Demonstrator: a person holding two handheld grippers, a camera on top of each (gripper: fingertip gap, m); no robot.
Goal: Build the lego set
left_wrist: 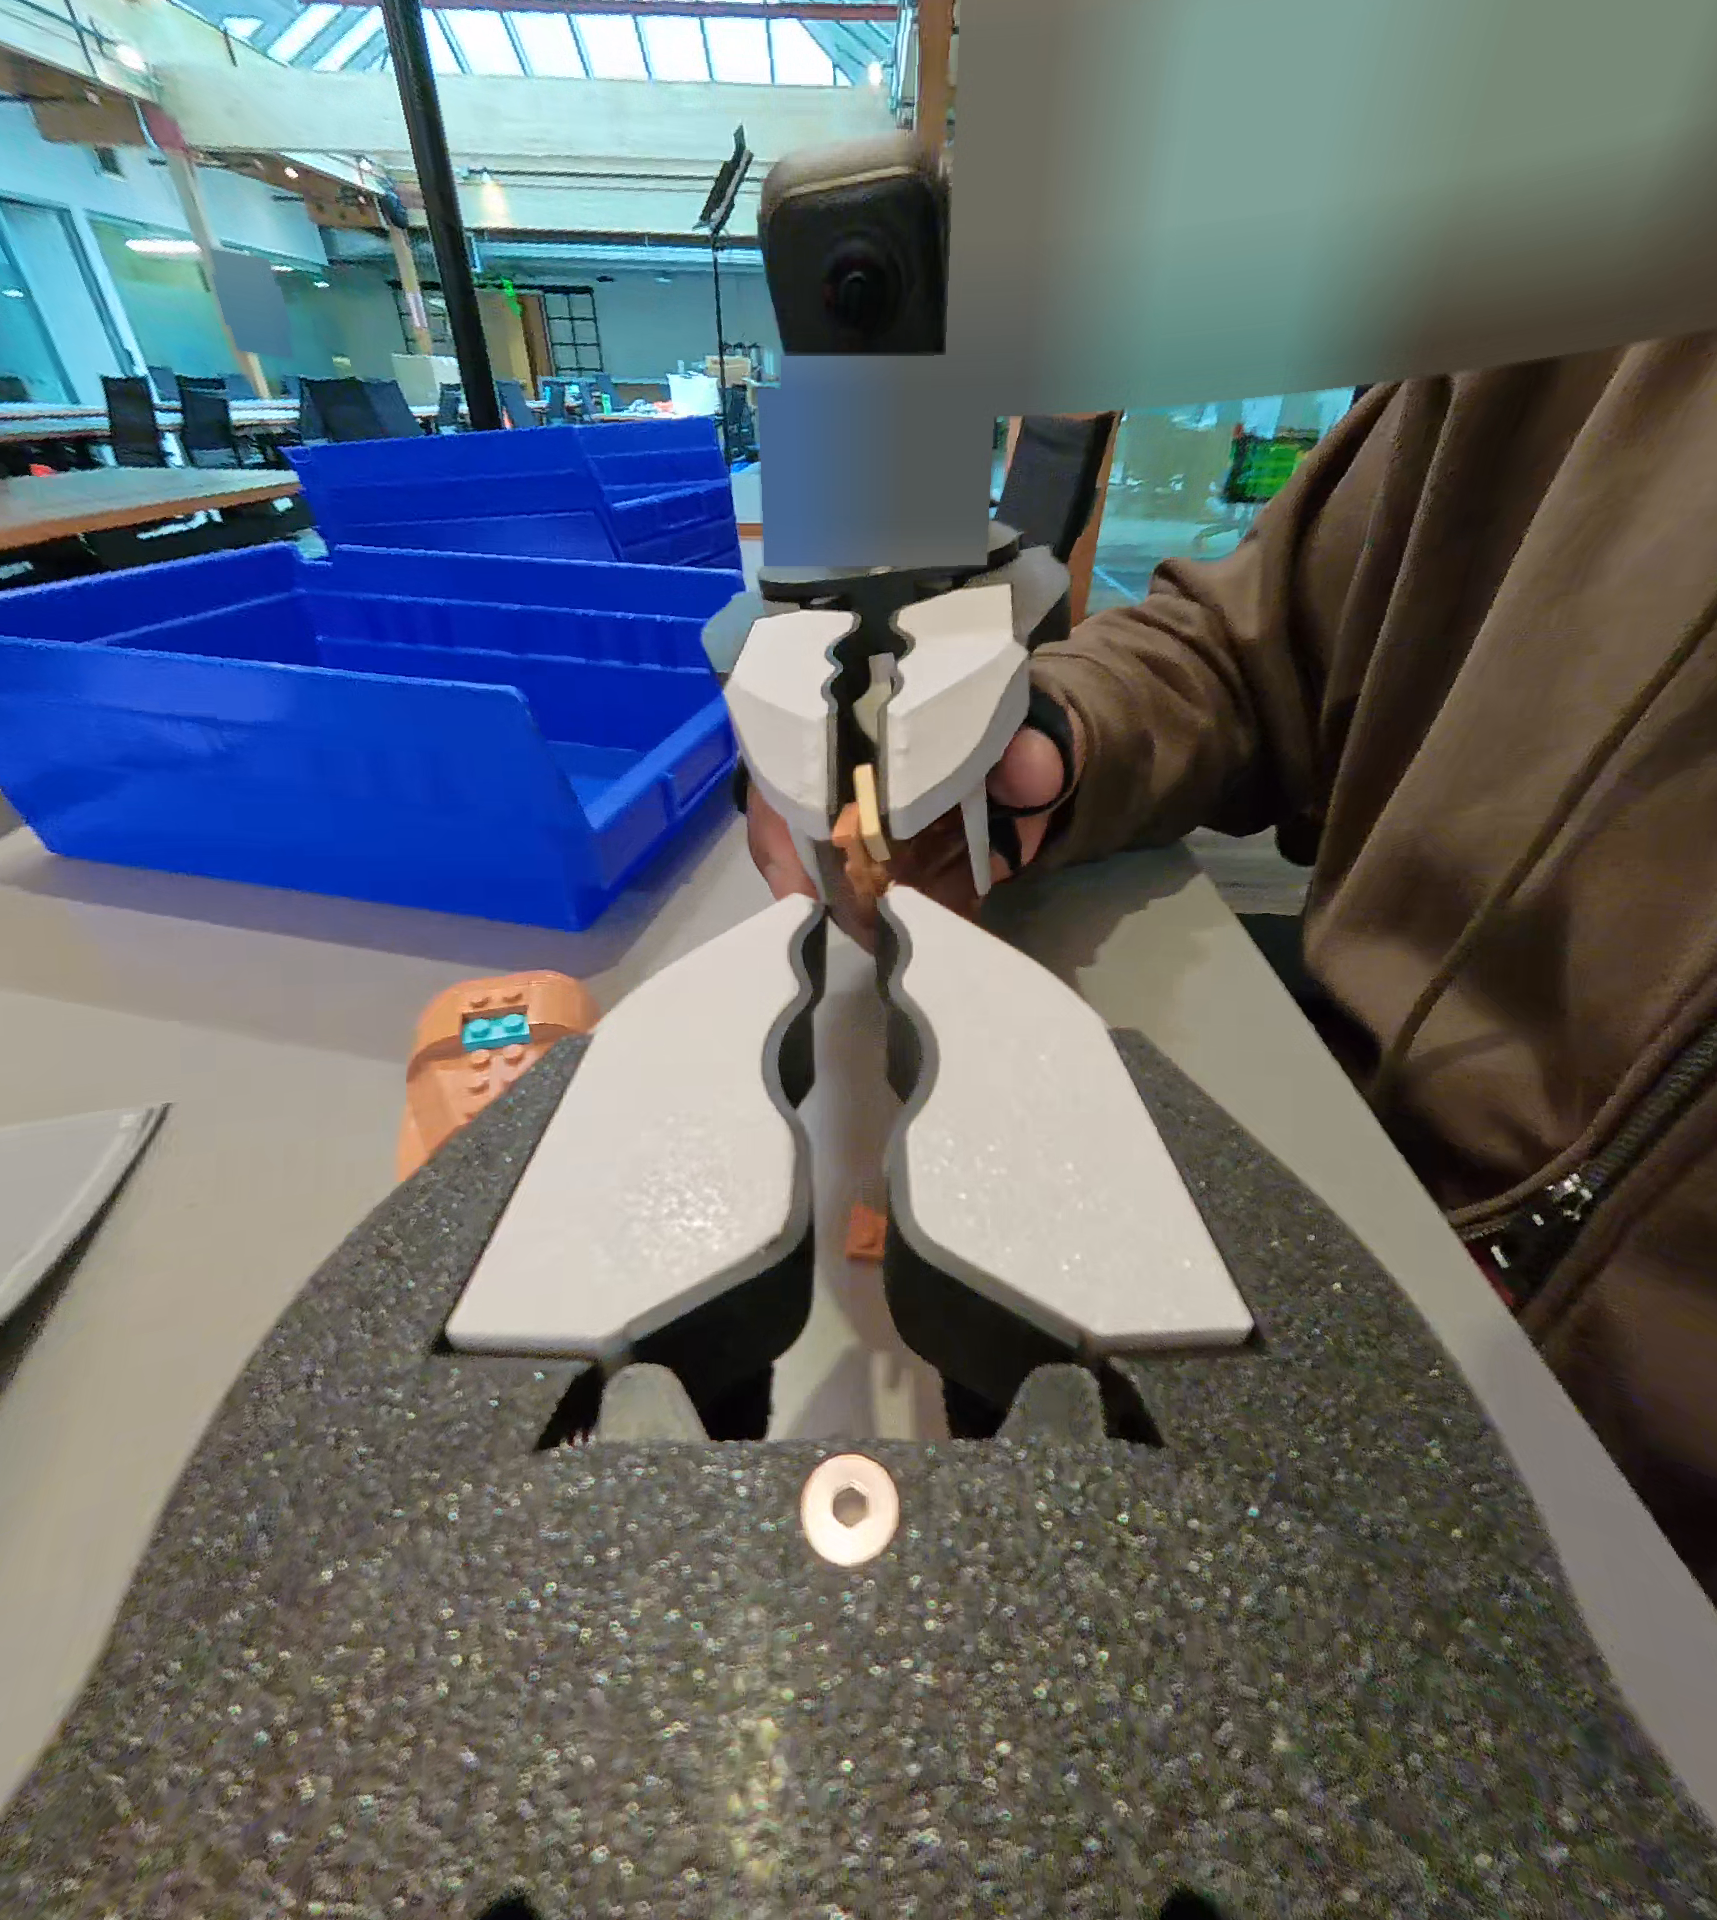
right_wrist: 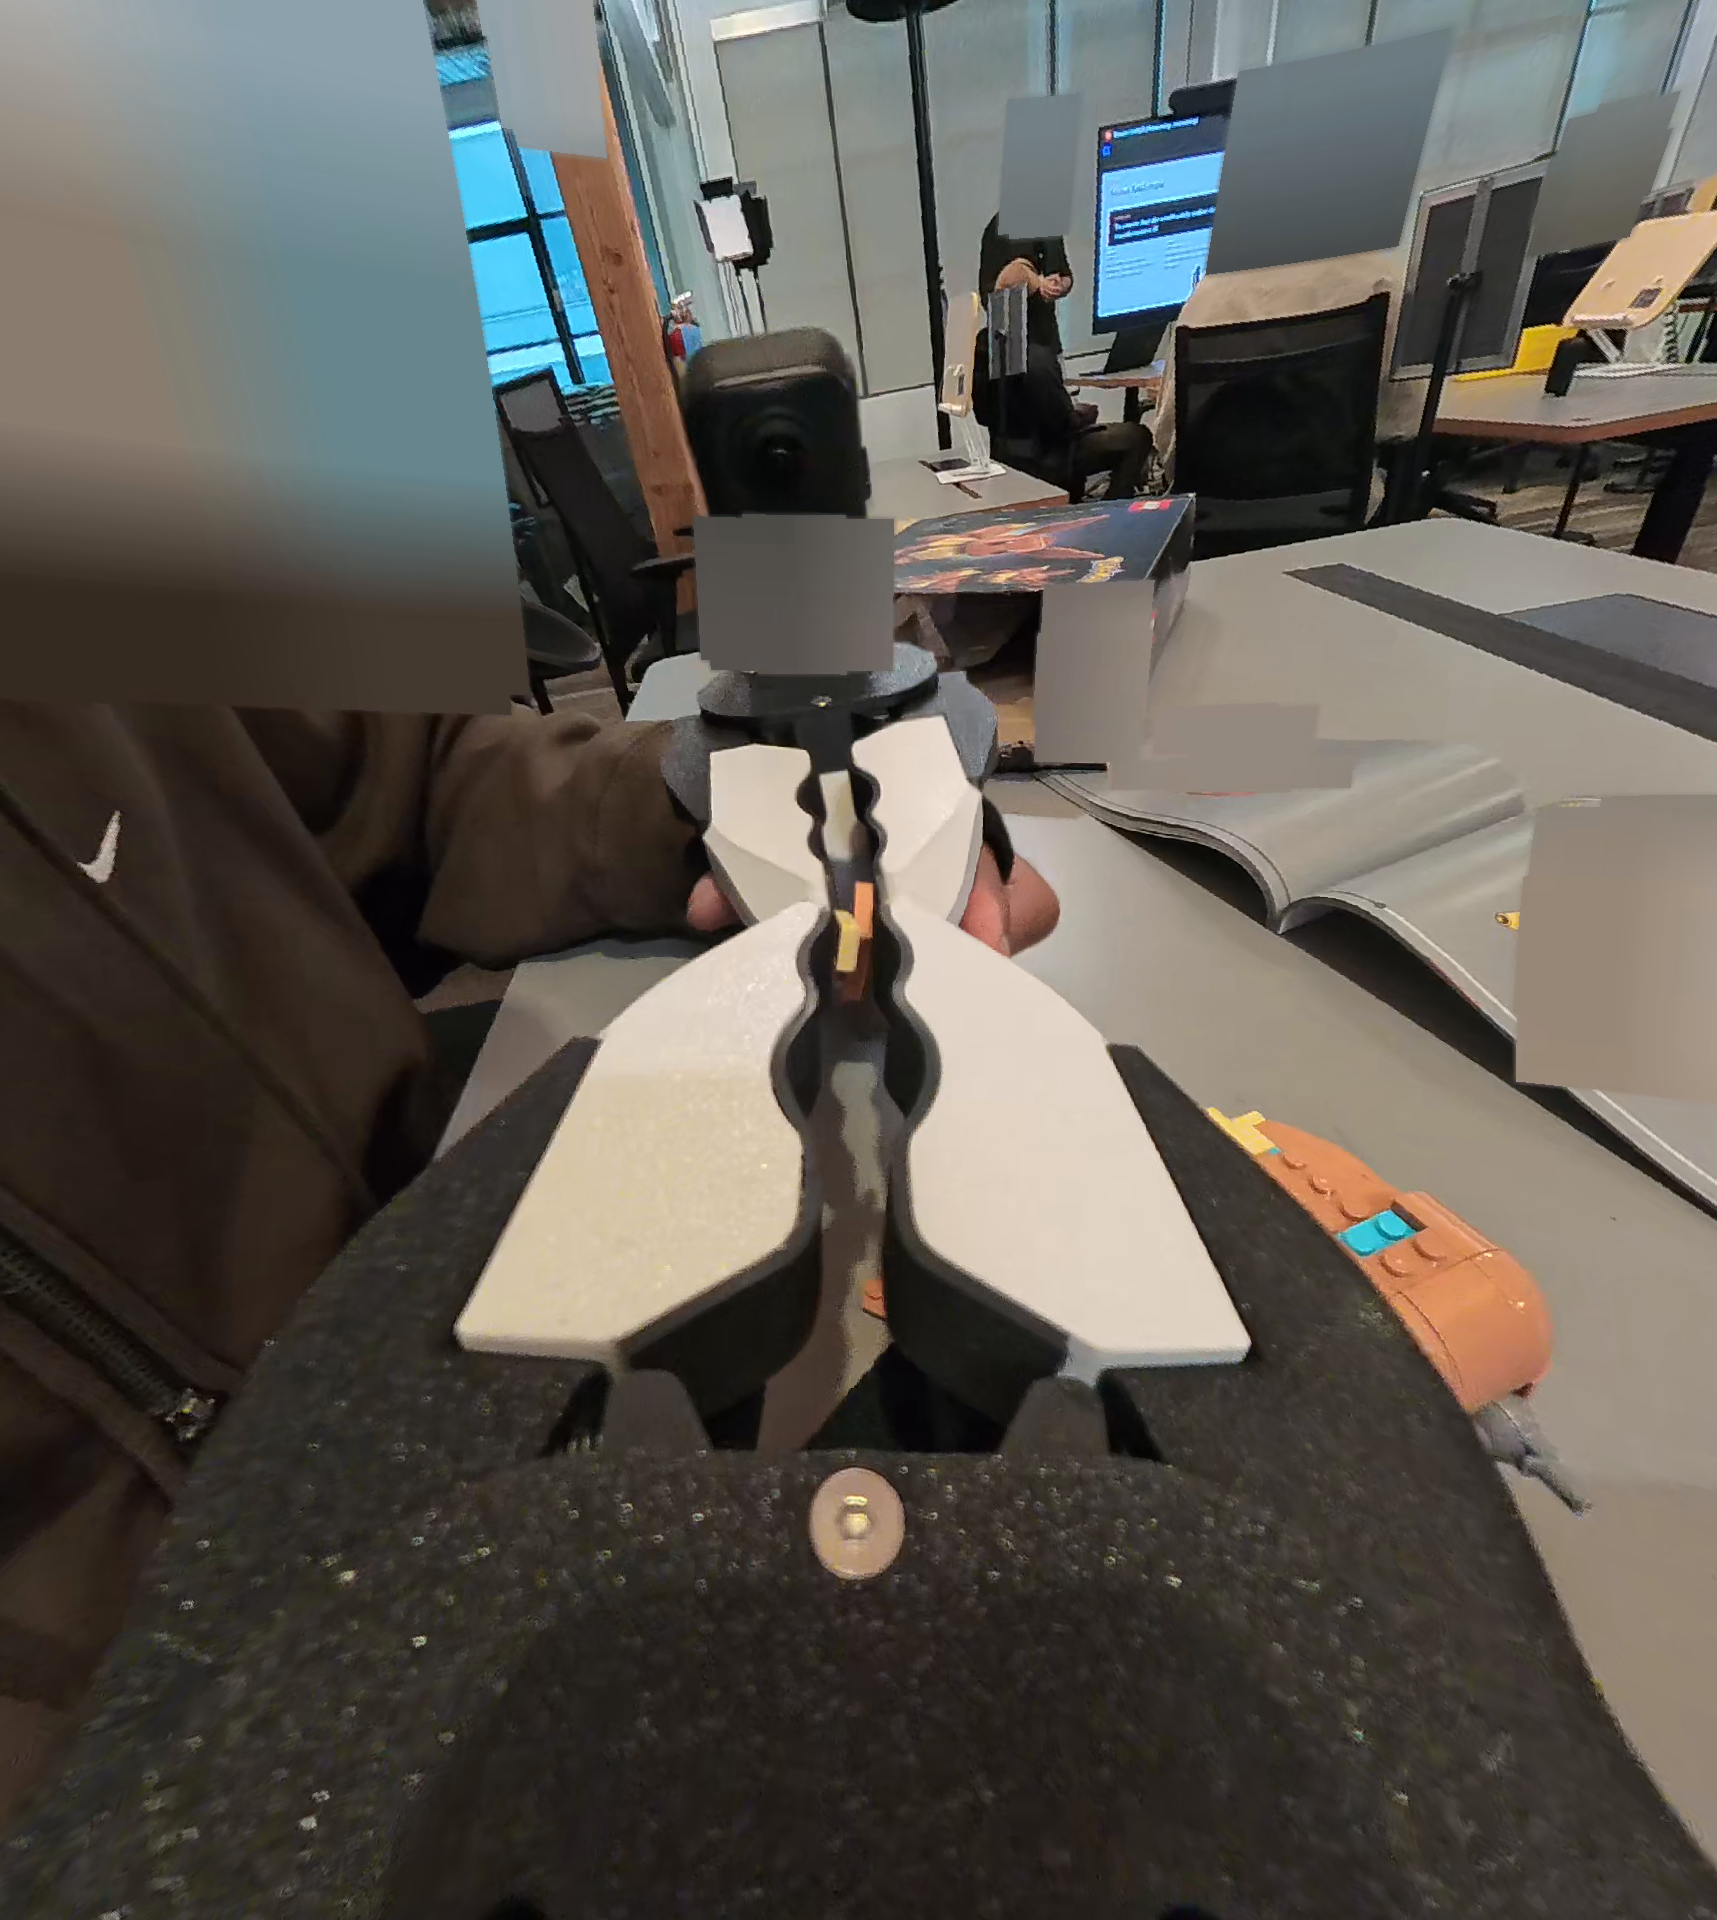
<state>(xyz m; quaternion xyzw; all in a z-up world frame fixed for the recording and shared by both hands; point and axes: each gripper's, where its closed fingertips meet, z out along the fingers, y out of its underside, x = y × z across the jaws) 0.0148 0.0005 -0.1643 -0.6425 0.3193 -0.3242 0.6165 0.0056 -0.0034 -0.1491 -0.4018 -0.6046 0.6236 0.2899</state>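
Note:
The two grippers meet tip to tip above the grey table. My left gripper is shut on a small orange piece. My right gripper is shut on a small tan plate; in the left wrist view the right gripper faces me with the tan plate. The orange piece touches the tan plate. The left gripper shows just behind them. An orange lego build with a teal brick lies on the table; it also shows in the right wrist view.
A loose small orange piece lies on the table under the grippers. Blue bins stand at the back left. An open instruction booklet and the set's box lie beyond. A person in a brown jacket sits close. Left and right tips are no more than a few centimetres apart.

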